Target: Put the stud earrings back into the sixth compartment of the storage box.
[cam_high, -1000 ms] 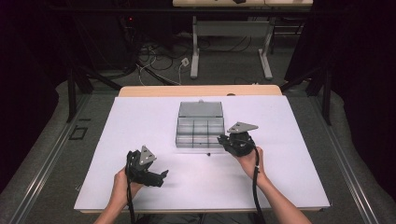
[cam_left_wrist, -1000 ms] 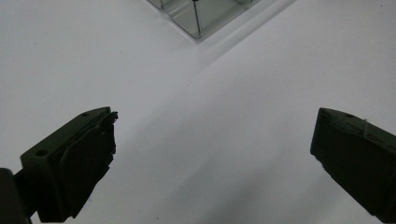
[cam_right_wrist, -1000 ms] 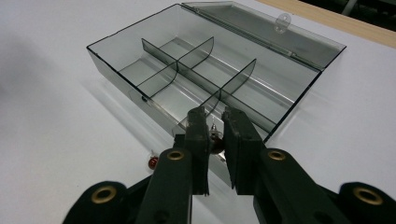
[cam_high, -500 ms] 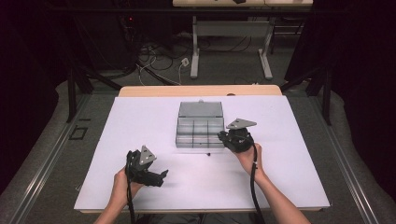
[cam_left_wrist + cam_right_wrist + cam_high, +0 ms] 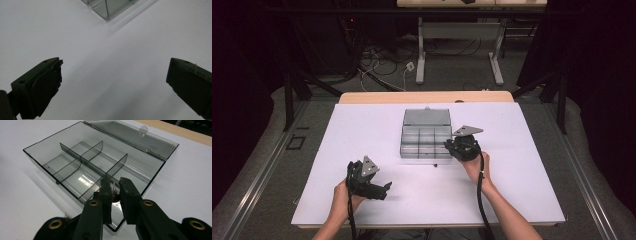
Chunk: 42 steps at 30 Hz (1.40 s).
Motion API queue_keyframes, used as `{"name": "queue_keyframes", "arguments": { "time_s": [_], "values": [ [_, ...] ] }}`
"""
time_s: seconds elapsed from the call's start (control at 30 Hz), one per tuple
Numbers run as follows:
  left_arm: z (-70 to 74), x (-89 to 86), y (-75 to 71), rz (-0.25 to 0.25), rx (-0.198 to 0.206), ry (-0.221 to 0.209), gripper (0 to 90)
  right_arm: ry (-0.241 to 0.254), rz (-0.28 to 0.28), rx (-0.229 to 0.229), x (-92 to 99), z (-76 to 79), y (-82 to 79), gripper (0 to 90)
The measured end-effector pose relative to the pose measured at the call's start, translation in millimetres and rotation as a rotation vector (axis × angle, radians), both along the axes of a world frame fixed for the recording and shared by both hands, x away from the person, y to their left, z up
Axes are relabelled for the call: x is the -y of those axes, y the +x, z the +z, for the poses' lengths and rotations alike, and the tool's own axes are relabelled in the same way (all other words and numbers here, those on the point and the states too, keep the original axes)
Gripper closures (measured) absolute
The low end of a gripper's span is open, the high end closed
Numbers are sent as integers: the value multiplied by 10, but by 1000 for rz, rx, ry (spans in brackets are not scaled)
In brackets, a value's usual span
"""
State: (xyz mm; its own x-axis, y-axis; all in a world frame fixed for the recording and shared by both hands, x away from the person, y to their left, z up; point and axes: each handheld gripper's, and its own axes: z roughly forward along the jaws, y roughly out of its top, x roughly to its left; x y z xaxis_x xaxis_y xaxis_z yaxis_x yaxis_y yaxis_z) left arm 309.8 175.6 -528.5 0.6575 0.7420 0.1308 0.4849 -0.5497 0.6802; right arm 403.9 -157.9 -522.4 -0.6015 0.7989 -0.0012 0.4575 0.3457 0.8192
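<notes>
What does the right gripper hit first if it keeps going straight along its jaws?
Most likely the floor of the nearest compartment of the open clear organizer box. The right gripper, nearly shut on a small metal part, is poised over that box's near corner, pointing down into it. Depth is hard to judge.

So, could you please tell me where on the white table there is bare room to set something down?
The white table is bare left of the clear grey plastic compartment box, right of the right gripper, and along the near edge between the forearms. It is crowded at the box's near right corner, where that gripper's nearly shut jaws pinch a small metal part over a compartment.
</notes>
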Motion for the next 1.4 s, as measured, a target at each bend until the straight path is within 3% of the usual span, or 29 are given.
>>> {"name": "queue_keyframes", "arguments": {
  "time_s": [0.37, 0.4, 0.6, 0.63, 0.83, 1.17, 1.4],
  "values": [
    [5, -1, 2, -3, -16, 4, 1, -9, -10, -7, 1, -38, 42, 803],
    [-5, 5, 1, 4, -4, -1, 1, -7, -10, -7, 4, -41, 46, 794],
    [8, 0, 0, -5, -19, 5, 1, -6, -15, -8, 11, -27, 36, 698],
    [-3, 5, -1, 1, -3, -1, 1, -4, -20, -7, 9, -22, 33, 684],
    [2, -5, 1, -5, -3, 3, 2, -28, -8, -19, 28, 17, -6, 521],
    [2, 0, -2, -2, -3, 0, 2, 2, 40, -23, 101, 83, -132, 387],
    [3, 1, -2, -3, -4, -2, 2, -22, 61, -68, 137, 94, -208, 269]
  ]
}}
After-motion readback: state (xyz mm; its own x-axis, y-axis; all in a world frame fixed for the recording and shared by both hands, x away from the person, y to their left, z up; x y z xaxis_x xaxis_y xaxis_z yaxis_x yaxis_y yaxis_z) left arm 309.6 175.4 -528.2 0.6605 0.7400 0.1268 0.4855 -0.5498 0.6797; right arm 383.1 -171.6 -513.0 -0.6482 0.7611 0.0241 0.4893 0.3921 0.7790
